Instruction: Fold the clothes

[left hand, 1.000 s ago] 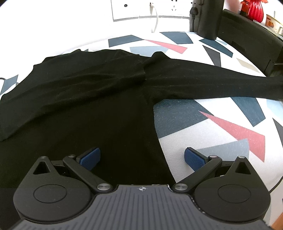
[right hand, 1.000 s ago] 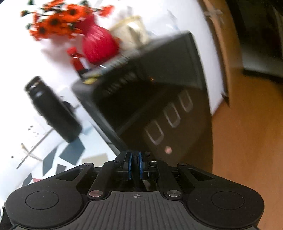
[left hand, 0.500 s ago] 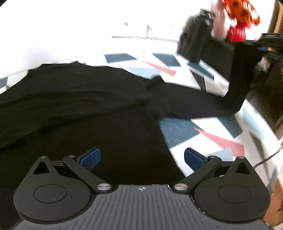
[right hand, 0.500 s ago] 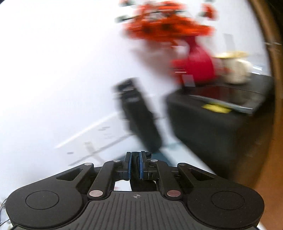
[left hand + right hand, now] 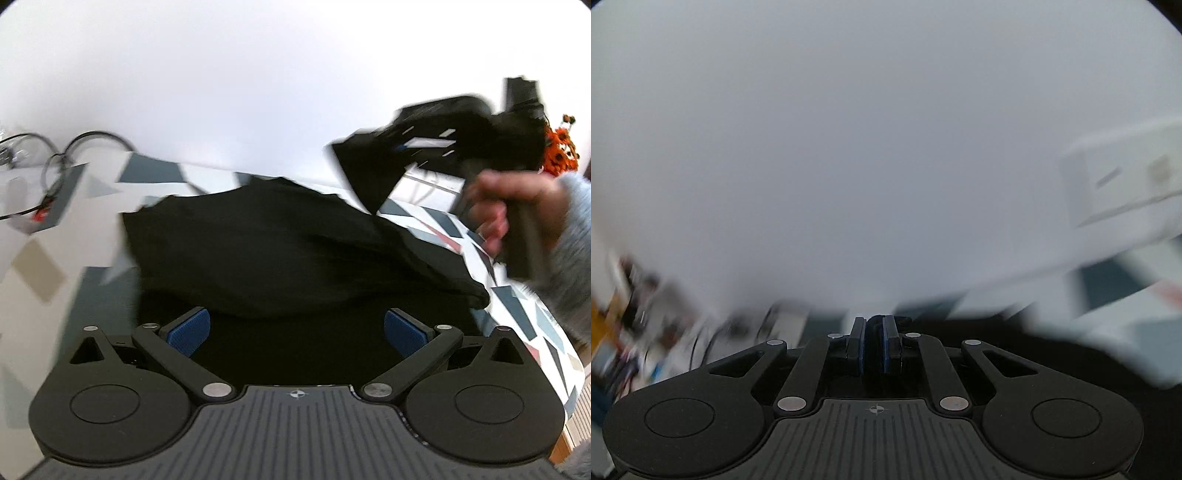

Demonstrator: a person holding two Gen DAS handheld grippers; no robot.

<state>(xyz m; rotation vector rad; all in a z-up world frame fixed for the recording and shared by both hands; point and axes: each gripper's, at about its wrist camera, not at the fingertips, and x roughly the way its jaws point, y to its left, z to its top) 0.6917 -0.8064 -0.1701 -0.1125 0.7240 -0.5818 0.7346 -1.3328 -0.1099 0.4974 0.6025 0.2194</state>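
Black garment (image 5: pixel 295 254) spread on patterned counter (image 5: pixel 44 243), directly ahead of left tool (image 5: pixel 295 332), pads wide apart, gripping nothing. Sleeve (image 5: pixel 373 173) lifted over garment, pinched in right tool (image 5: pixel 873 345), pads narrow.

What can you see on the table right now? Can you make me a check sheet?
Surface: table with a white cover printed with blue, red and beige shapes.
Job's things: black garment spread on the table; its sleeve is lifted off the table.
Clutter: orange flowers at the far right edge.
Grippers: left gripper open over the garment, nothing between its jaws; right gripper shut on black cloth, a hand with a grey sleeve holding it.
Cables: black loops on the table's far left.
Surroundings: plain white wall; white wall panel, blurred.
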